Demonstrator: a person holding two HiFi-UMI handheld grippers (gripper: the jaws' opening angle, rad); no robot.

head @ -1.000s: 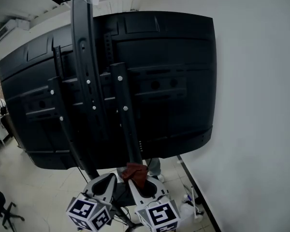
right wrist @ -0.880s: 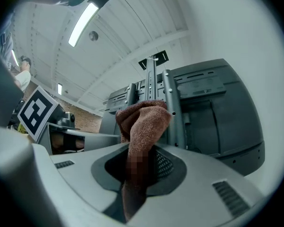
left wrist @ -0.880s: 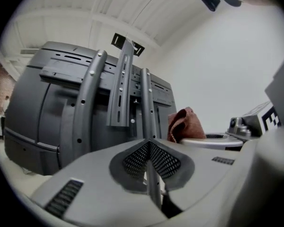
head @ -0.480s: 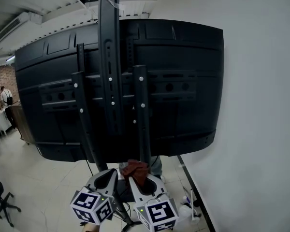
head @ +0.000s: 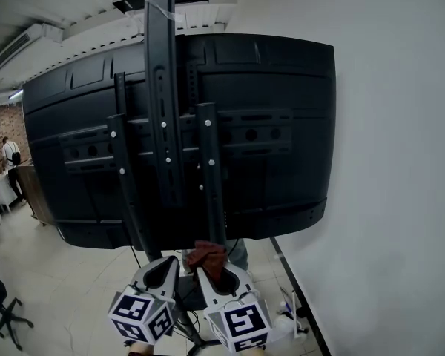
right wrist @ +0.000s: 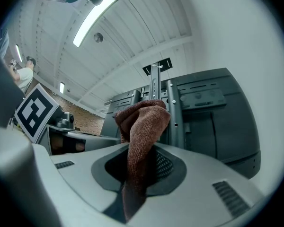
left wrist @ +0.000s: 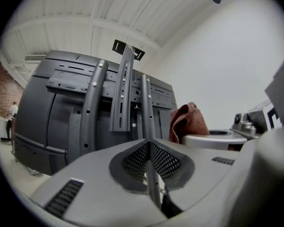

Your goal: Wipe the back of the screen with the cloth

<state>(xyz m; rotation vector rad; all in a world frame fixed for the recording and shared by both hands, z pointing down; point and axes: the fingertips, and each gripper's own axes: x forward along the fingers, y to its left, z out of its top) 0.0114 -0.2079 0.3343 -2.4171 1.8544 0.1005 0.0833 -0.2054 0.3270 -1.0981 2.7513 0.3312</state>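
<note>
Plain white wall (head: 400, 162) down the right side, pale tiled floor (head: 74, 280) at its foot, ribbed white ceiling (right wrist: 132, 37) above it, lit strip light (right wrist: 95, 19) overhead, brick wall (head: 1, 124) far opposite the white wall, dark office chair (head: 0, 302) on that far side.

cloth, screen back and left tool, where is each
cloth (right wrist: 144, 126): right gripper view, bunched fold at its top.
screen back (head: 297, 87): head view, bare panel at upper right.
left tool (left wrist: 148, 143): left gripper view, where its shut tips meet.
</note>
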